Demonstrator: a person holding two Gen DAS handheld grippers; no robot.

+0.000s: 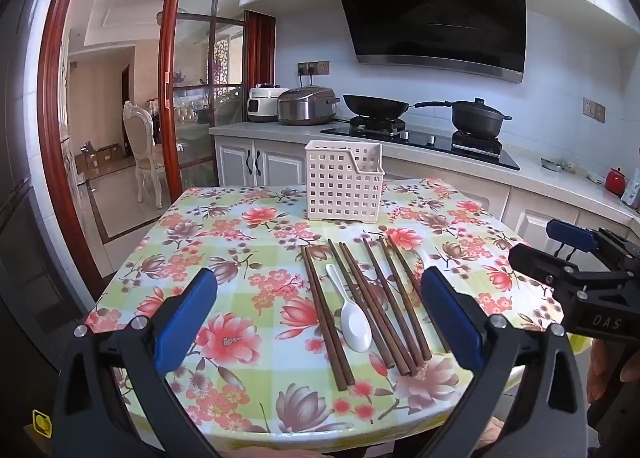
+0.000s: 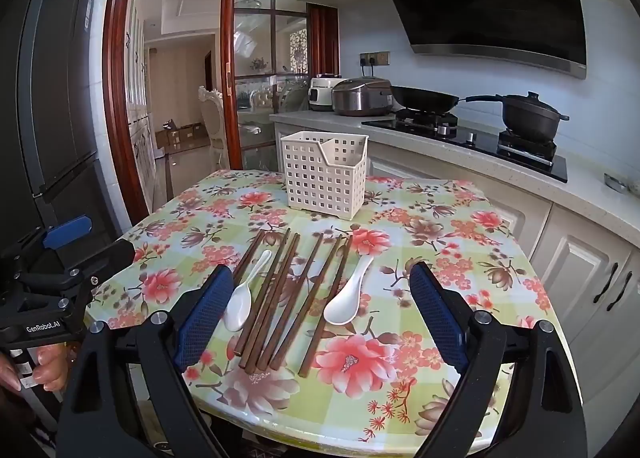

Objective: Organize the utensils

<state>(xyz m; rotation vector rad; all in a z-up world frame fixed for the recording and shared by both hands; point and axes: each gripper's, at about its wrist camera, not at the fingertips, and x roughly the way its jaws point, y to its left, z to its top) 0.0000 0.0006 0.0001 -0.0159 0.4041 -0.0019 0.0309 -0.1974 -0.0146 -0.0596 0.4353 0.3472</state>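
Several brown wooden chopsticks [image 1: 372,306] [image 2: 280,298] lie side by side on the floral table. One white spoon [image 1: 352,318] [image 2: 240,302] lies among them on the left. A second white spoon [image 2: 346,298] lies at their right; in the left wrist view the right finger hides most of it. A white perforated utensil basket [image 1: 344,182] [image 2: 324,174] stands upright behind them, empty as far as I can see. My left gripper [image 1: 316,302] is open above the table's near edge, empty. My right gripper [image 2: 320,298] is open over the utensils, empty.
The floral tablecloth table [image 1: 224,250] [image 2: 460,258] has its rounded near edge below the grippers. Behind it runs a kitchen counter [image 1: 520,162] with a stove, wok, pot and rice cookers. A doorway is at the left. The right gripper's body [image 1: 580,282] shows at the right of the left wrist view.
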